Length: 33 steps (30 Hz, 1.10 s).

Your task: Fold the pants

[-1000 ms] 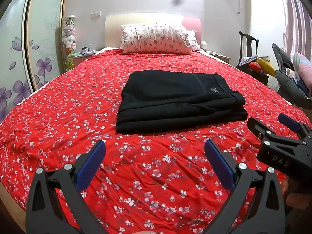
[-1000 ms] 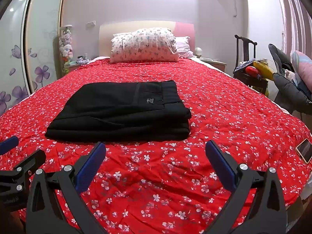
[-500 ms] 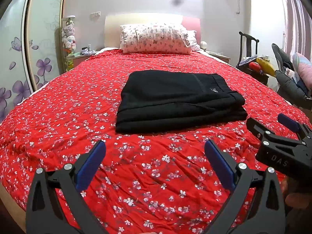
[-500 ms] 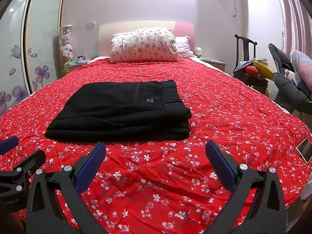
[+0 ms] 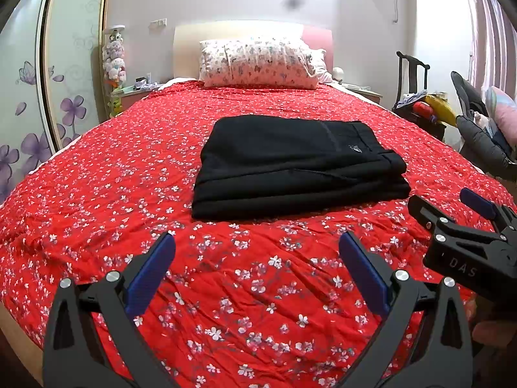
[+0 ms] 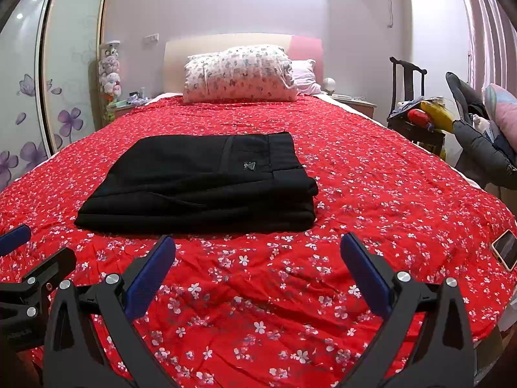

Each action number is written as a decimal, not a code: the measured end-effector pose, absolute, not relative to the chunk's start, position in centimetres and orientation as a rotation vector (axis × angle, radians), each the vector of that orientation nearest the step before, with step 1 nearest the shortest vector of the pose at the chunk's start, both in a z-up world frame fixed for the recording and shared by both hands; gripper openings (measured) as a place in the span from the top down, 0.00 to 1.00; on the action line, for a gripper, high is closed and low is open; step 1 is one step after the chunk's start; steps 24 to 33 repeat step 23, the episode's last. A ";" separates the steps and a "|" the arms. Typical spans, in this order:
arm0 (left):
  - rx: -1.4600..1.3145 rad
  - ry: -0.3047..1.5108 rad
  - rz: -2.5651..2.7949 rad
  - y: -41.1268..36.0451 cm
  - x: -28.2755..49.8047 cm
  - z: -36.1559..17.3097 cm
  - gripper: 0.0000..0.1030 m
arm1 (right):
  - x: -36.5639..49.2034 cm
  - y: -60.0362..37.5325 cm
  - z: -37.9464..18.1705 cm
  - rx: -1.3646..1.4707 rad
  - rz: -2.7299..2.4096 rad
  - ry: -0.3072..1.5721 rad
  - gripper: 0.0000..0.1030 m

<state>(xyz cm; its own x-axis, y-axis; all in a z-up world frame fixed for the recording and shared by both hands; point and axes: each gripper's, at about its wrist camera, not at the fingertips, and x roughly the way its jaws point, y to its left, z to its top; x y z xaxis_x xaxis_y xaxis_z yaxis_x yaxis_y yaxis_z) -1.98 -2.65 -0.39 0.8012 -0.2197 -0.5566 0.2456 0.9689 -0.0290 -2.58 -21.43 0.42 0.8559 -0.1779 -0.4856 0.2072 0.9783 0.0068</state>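
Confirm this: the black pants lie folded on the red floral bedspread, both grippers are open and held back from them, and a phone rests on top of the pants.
One detail is wrong. The phone lies on the red floral bedspread near its right edge, well apart from the black pants, as the right wrist view shows. The rest holds: the pants are folded, and the left gripper and right gripper are open, held back.

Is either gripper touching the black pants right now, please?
No, the left gripper and right gripper hang open short of the folded pants.

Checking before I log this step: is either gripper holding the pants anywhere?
No. Left gripper and right gripper are open and empty; the folded pants lie free.
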 end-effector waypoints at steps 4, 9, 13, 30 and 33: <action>0.038 0.593 -0.248 -2.4 -1.9 -0.4 0.02 | -2.5 -21.6 0.1 0.059 -0.199 0.509 0.01; 0.045 0.584 -0.226 -2.2 -1.9 -0.3 0.02 | -2.2 -22.0 0.0 0.064 -0.195 0.514 0.01; 0.024 0.586 -0.222 -1.8 -1.8 -0.2 0.02 | -2.2 -22.1 -0.1 0.064 -0.195 0.516 0.01; 0.039 0.586 -0.245 -2.1 -1.7 -0.1 0.02 | -2.2 -22.2 -0.1 0.063 -0.196 0.515 0.01; 0.039 0.586 -0.245 -2.1 -1.7 -0.1 0.02 | -2.2 -22.2 -0.1 0.063 -0.196 0.515 0.01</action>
